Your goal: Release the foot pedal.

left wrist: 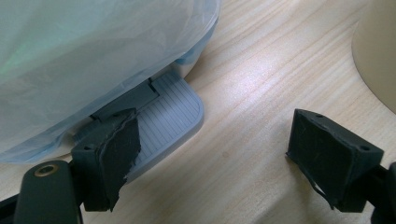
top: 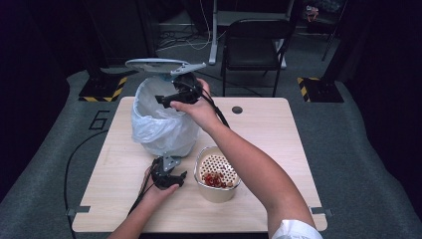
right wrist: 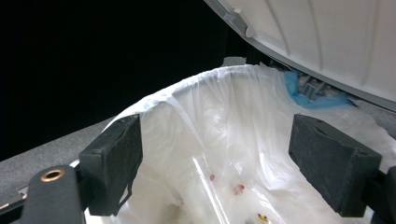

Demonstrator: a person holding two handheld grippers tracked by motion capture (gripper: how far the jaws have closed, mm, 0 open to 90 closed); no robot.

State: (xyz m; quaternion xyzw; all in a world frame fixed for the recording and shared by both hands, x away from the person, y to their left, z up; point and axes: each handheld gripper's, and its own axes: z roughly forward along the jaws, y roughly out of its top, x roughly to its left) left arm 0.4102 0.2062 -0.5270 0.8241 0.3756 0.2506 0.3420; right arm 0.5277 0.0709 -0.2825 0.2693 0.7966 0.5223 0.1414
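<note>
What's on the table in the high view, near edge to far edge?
Left gripper with open jaws by the bin's pedal, level with the beige strainer pot of red bits → white-bagged pedal bin → right gripper open above the bin's mouth → raised bin lid.

Grey carpet (top: 358, 164), black folding chair (top: 254, 45), dark walls

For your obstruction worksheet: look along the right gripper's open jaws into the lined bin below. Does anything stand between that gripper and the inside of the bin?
Nothing visible does. The right gripper hangs open over the bin's white liner; the lid is raised behind, clear of the opening.
</note>
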